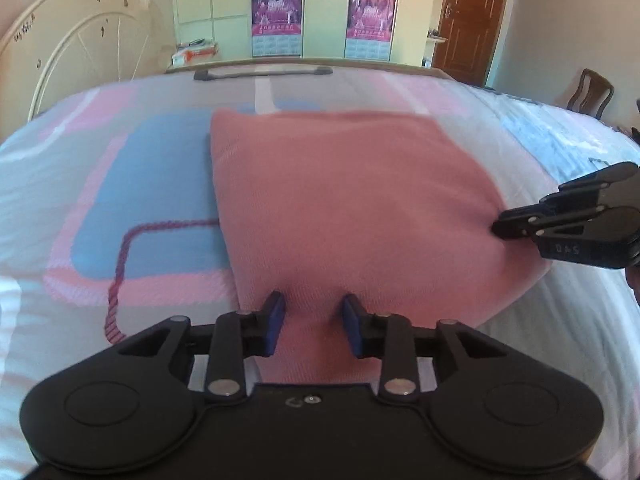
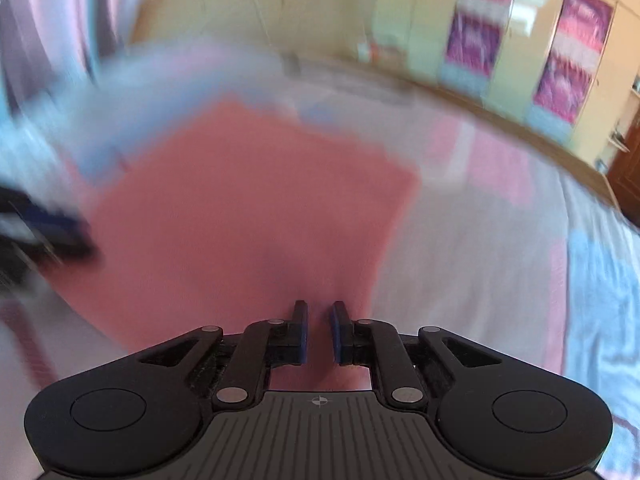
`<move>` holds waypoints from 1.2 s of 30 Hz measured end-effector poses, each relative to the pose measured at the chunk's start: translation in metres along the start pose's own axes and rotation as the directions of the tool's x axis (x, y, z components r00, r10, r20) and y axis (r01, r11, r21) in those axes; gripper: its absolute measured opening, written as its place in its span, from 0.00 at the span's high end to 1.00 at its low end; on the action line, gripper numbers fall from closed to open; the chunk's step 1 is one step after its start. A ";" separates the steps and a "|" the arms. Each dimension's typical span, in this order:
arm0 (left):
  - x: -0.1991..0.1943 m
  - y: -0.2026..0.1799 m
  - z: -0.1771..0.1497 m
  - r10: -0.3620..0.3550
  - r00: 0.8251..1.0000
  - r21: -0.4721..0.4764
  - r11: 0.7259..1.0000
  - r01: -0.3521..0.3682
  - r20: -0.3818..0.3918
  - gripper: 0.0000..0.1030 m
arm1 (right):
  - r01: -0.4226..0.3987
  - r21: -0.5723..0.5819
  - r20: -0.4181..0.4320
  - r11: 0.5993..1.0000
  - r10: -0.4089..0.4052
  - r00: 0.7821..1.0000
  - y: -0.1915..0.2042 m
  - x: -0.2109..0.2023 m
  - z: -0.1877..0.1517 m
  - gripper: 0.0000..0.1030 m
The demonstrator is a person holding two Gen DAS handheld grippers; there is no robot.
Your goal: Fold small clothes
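Bed cover (image 1: pixel 120 200): patterned pink, blue and white, spread under everything; a dark red cord (image 1: pixel 120 280) trails across it on the left, just beside the cloth's left edge.
Left gripper (image 1: pixel 312 326): at the near edge of the pink cloth, blue pads standing apart with a raised ridge of fabric running up between them. The pads look close to the cloth, but whether they actually pinch it, I cannot tell.
Pink cloth (image 1: pixel 344 200): lying flat mid-bed, already doubled by the look of its thick left edge. It fans out from the left gripper toward the far wardrobe (image 1: pixel 320 12), so its long axis runs near to far.
Which way it points: the near end is narrow and gathered at the left gripper, the far end broad and square.
Right gripper (image 2: pixel 318 332): over at the cloth's right edge, coming in from the right. Its own view is badly blurred; the pads sit narrow with pink fabric showing in the slim gap, though a true grip is not clear.
Nearer gripper: both sit at the cloth; left at the near hem, right on the right side.
Next move, my guess: carry the near end away toward the far edge, along that long axis.
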State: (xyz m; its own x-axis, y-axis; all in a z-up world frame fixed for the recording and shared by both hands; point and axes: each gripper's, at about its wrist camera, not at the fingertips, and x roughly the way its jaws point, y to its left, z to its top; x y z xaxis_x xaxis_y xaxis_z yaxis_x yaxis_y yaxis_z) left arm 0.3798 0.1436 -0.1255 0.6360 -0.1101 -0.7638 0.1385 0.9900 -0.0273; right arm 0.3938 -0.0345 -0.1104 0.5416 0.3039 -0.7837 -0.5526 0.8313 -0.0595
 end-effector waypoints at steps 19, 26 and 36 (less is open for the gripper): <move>-0.119 -0.059 -0.030 0.171 0.968 -0.044 0.985 -0.166 0.184 0.27 | -0.077 0.180 0.213 0.981 0.037 0.976 0.007 -0.129 -0.037 0.94; -0.190 -0.095 -0.058 0.214 0.934 -0.074 0.977 -0.202 0.286 0.20 | -0.014 0.270 0.335 0.963 -0.080 0.939 0.024 -0.210 -0.088 0.00; -0.264 -0.123 -0.110 0.215 0.911 -0.072 0.977 -0.203 0.353 0.77 | 0.011 0.228 0.380 0.974 -0.100 0.920 0.073 -0.283 -0.140 0.00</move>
State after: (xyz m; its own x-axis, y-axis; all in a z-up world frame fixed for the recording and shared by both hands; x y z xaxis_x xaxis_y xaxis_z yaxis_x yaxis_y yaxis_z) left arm 0.1115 0.0610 0.0083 0.8767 0.0815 -0.4742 -0.0486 0.9955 0.0813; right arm 0.1116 -0.1248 0.0206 0.7938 0.3735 -0.4799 -0.3876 0.9189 0.0740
